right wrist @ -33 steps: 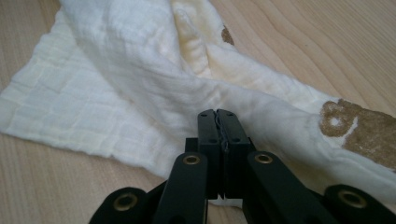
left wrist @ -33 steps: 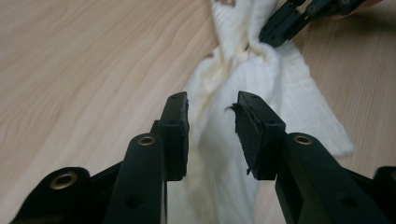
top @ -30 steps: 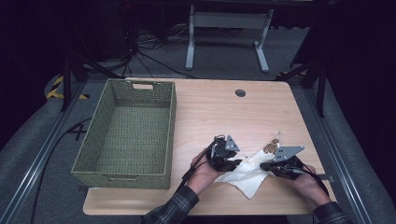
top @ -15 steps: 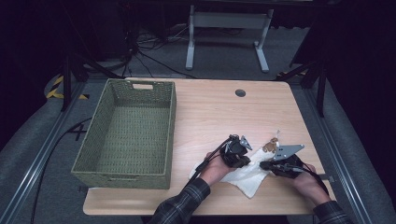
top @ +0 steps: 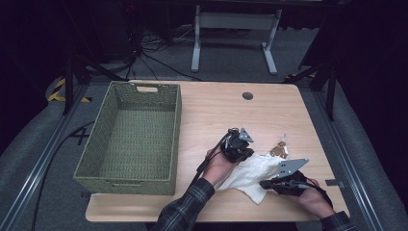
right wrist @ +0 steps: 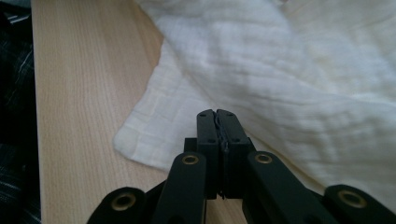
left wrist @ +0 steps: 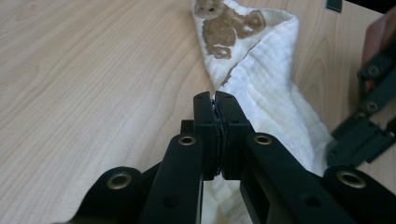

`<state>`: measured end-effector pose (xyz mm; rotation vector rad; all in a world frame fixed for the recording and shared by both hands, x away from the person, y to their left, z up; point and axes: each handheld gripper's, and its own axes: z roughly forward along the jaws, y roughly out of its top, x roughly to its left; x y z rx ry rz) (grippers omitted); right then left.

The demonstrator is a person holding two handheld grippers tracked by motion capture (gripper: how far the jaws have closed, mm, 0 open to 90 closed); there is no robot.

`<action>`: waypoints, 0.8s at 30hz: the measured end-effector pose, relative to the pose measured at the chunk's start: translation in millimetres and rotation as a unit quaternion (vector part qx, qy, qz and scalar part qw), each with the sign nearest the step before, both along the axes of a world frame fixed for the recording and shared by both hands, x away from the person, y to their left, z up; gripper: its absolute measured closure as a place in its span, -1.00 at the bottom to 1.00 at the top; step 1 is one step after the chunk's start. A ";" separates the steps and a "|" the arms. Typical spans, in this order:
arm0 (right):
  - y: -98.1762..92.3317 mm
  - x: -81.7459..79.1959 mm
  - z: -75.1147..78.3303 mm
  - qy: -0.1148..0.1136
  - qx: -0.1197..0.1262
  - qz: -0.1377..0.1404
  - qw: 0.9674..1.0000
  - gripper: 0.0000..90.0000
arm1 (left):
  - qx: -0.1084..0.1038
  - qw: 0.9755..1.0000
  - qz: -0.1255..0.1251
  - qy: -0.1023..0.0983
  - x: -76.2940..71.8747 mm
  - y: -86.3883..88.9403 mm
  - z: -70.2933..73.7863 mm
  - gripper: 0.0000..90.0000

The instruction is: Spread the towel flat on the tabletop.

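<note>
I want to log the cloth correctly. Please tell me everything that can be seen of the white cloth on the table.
The white cloth is cream, crinkled muslin with a brown bear print at one corner. It lies rumpled on the wooden table, near its front right, right of the basket. The left gripper is shut at its edge; the right gripper is shut over a lower corner.

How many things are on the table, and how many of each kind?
Green woven basket: 1
White muslin cloth with a brown bear print: 1
Tongs, the left tongs and the right tongs, both closed: 2
Total: 4
</note>
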<state>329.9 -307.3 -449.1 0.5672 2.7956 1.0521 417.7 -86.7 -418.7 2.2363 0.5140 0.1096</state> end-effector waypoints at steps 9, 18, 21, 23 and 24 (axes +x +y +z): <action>-17.2 -1.6 -1.5 0.010 -0.015 -0.012 1.000 0.99 | -0.003 0.999 0.047 -0.010 15.2 20.1 4.6 0.97; -38.2 -4.3 0.0 0.006 -0.022 -0.031 0.999 0.99 | -0.014 0.992 0.126 -0.010 40.2 47.6 -0.7 0.97; -45.5 -5.3 0.6 0.007 -0.025 -0.038 0.999 0.99 | -0.016 0.988 0.151 -0.009 50.4 57.8 -3.4 0.97; -51.0 -5.5 0.7 0.007 -0.025 -0.042 0.999 0.99 | -0.017 0.986 0.167 -0.007 55.6 63.0 -4.5 0.97; -51.0 -5.5 0.7 0.007 -0.025 -0.042 0.999 0.99 | -0.017 0.986 0.167 -0.007 55.6 63.0 -4.5 0.97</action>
